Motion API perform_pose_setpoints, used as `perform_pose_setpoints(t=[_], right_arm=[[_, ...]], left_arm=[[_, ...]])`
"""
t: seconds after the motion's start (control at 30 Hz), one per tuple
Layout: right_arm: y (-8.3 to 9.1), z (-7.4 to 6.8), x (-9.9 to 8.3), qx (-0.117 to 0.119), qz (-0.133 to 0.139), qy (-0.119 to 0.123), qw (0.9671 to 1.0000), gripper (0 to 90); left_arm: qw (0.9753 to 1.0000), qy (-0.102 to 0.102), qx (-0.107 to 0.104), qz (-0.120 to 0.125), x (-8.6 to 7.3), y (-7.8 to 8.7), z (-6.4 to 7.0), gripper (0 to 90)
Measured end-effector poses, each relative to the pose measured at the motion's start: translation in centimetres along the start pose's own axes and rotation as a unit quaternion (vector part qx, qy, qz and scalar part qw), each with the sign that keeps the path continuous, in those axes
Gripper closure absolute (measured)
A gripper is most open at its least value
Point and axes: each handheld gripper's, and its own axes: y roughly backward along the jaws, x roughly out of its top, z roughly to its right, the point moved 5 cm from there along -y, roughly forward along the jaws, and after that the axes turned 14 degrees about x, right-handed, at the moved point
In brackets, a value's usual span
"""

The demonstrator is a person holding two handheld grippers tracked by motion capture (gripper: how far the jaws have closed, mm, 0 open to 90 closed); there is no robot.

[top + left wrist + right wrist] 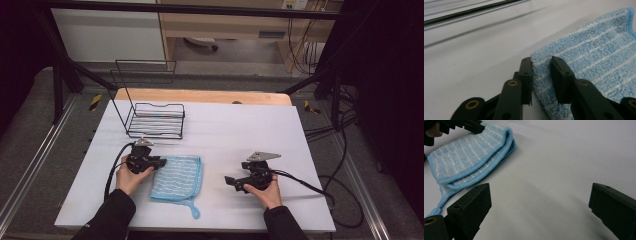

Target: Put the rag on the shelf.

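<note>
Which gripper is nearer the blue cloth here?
Left. The left gripper has its jaws around the blue cloth's left edge. The right gripper sits open on the table, apart from the cloth's right side.

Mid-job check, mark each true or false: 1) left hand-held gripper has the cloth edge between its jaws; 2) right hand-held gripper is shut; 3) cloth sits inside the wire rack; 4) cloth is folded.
1) True: the left hand-held gripper has its jaws around the edge of the blue striped terry cloth.
2) False: the right hand-held gripper is wide open over bare table.
3) False: the cloth lies on the white table, in front of the black wire rack.
4) True: doubled layers show.
</note>
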Motion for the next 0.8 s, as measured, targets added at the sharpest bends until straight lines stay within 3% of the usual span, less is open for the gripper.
perform_pose_setpoints(t=[0.4, 0.67, 0.8], right_arm=[[-0.1, -0.3, 0.8, -0.005, 0.013, 0.008, 0.9999, 2.7], [-1.4, -1.4, 2.4, 0.000, 0.022, 0.012, 0.9997, 1.5], [-2.7, -2.0, 2.7, 0.006, 0.012, 0.010, 0.9999, 0.8]], left_arm=[[1.0000, -0.005, 0.000, 0.000, 0.0, 0.0, 0.2, 78.1], [0.9999, -0.010, 0.005, 0.003, 0.0, 0.0, 0.3, 77.6], [0.9998, -0.016, 0.010, 0.005, 0.0, 0.0, 0.5, 77.6]])
